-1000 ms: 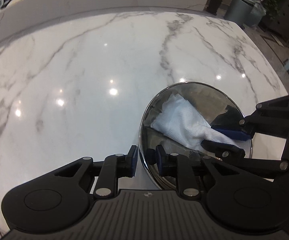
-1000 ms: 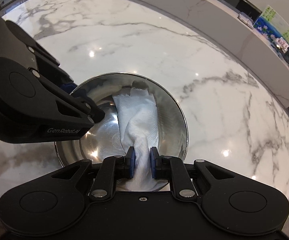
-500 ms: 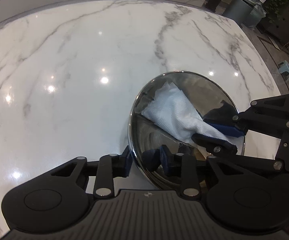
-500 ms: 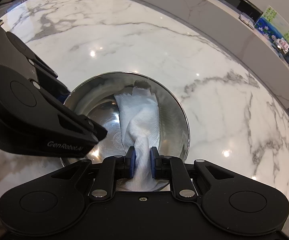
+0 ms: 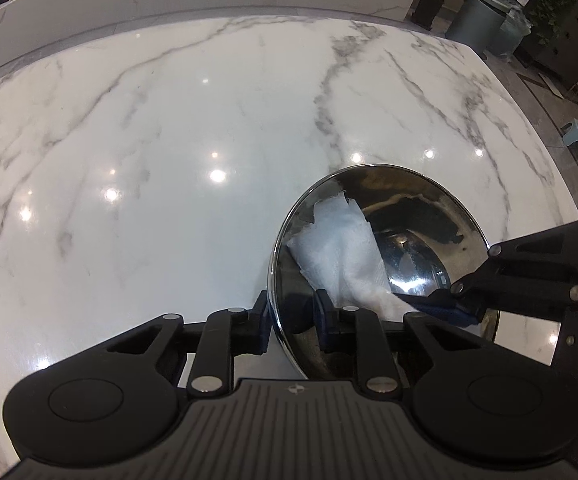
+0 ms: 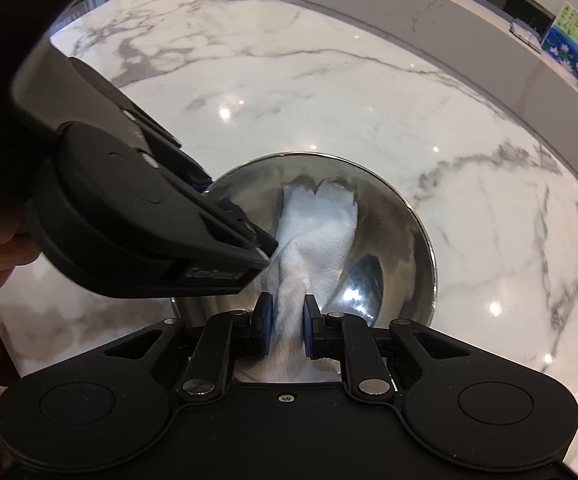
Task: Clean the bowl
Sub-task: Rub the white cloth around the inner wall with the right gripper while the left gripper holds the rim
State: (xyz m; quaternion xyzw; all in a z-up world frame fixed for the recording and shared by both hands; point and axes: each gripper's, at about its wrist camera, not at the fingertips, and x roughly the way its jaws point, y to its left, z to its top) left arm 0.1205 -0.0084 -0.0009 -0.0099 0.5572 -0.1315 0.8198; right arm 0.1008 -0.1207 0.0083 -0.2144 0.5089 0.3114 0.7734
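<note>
Holding a white paper towel (image 6: 321,236) inside the steel bowl (image 6: 421,240), right hand-held gripper (image 6: 287,330) is clamped on it; left hand-held gripper (image 5: 291,322) is closing astride the bowl's rim, contact apparently made but hard to see.

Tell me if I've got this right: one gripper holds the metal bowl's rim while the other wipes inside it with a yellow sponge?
Not quite: the right gripper wipes the bowl with a white paper towel, not a yellow sponge, as the right wrist view shows.
</note>
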